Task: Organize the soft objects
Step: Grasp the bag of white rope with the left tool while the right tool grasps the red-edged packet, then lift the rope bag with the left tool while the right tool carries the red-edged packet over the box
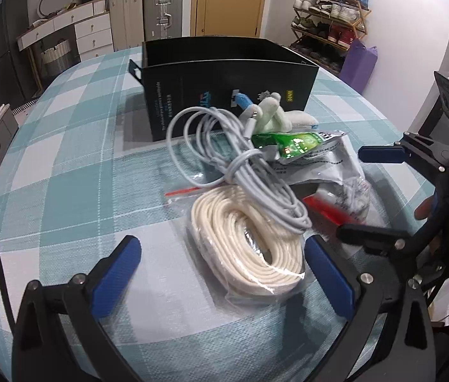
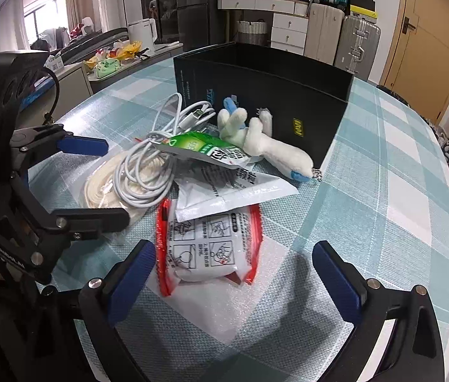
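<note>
A pile of soft items lies on the checked tablecloth in front of a black open box (image 1: pixel 227 86) (image 2: pixel 275 95). A bagged cream rope coil (image 1: pixel 250 248) (image 2: pixel 103 187) sits between the fingers of my open left gripper (image 1: pixel 221 273). A grey-white cable bundle (image 1: pixel 243 172) (image 2: pixel 148 172) lies on it. A white plush toy (image 1: pixel 275 111) (image 2: pixel 269 143), a green sachet (image 1: pixel 291 146) (image 2: pixel 199 146) and a white pouch (image 2: pixel 224 187) lie behind. A red-edged mask pack (image 2: pixel 205 248) (image 1: pixel 329 210) lies between the fingers of my open right gripper (image 2: pixel 234 277).
The right gripper shows at the right edge of the left wrist view (image 1: pixel 393 197); the left gripper shows at the left of the right wrist view (image 2: pixel 75 184). A bubble-wrap sheet (image 2: pixel 224 305) lies under the mask pack. Suitcases, drawers and a shoe rack (image 1: pixel 329 22) stand beyond the table.
</note>
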The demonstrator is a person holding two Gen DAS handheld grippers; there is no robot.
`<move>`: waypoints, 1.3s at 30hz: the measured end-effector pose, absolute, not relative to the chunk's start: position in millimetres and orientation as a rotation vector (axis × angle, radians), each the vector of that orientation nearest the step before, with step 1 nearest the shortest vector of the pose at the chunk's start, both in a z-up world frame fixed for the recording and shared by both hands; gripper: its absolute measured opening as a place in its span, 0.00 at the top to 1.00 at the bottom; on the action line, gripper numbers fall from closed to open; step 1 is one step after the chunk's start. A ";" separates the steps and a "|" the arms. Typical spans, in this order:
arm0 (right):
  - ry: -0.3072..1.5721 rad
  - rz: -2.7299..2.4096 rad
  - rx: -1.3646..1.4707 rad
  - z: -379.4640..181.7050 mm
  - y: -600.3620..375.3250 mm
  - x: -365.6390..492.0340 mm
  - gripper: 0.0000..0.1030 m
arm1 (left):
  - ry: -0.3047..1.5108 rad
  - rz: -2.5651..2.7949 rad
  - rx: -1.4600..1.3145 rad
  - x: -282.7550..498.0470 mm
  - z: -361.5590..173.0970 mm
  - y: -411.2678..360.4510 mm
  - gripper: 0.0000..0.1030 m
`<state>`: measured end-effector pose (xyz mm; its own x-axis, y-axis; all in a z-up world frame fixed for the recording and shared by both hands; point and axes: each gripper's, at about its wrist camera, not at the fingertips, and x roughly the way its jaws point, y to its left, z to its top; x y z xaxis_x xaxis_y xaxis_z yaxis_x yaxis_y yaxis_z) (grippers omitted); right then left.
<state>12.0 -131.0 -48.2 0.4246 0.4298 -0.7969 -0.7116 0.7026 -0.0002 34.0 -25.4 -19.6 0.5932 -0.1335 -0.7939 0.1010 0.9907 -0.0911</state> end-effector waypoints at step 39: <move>0.835 0.763 -0.304 -42.9 -148.8 -3.5 0.51 | 0.844 -0.163 -0.053 11.5 -4.3 -17.5 0.69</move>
<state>-3.5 -148.8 -42.9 0.4306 0.4869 -0.7600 -0.7130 0.6998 0.0444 11.5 -17.5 -4.3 0.6532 -0.1643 -0.7392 0.1221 0.9863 -0.1112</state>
